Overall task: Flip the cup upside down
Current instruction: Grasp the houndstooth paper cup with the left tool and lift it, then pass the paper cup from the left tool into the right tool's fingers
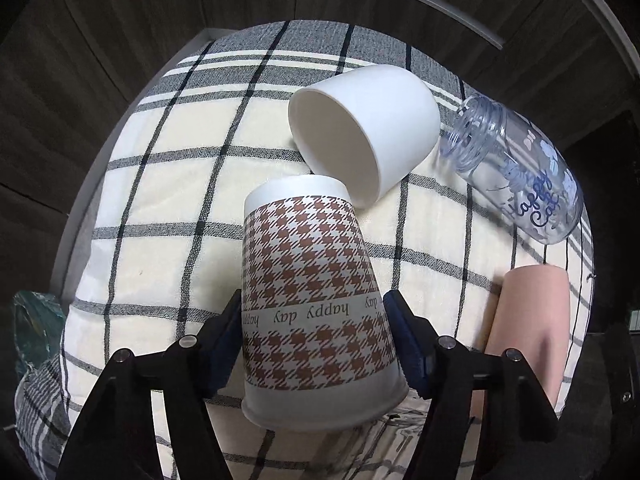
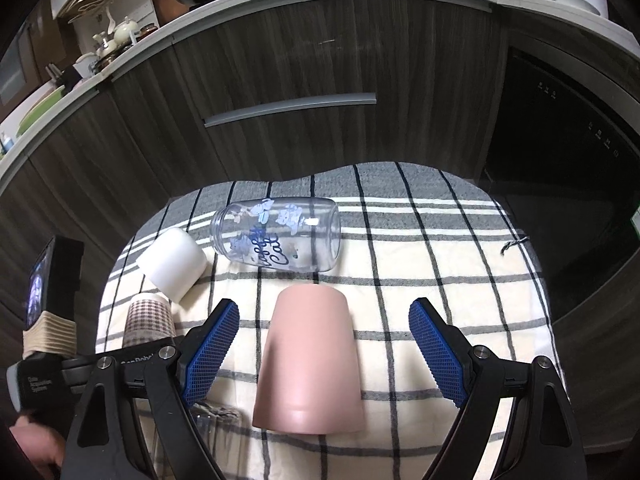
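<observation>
A brown houndstooth paper cup (image 1: 312,304) printed "happy day" is upside down between the pads of my left gripper (image 1: 314,320), which is shut on its sides; its rim sits at the cloth. It also shows at the left in the right wrist view (image 2: 150,320). A pink cup (image 2: 310,360) stands upside down on the cloth between the wide-open fingers of my right gripper (image 2: 324,328), which touch nothing. The pink cup also shows at the right of the left wrist view (image 1: 528,328).
A white cup (image 1: 364,132) lies on its side behind the paper cup, also in the right wrist view (image 2: 172,264). A clear bottle (image 2: 280,236) printed "Happy Cat" lies on its side at the back. All rest on a plaid cloth (image 2: 440,288). Dark cabinets (image 2: 280,80) stand behind.
</observation>
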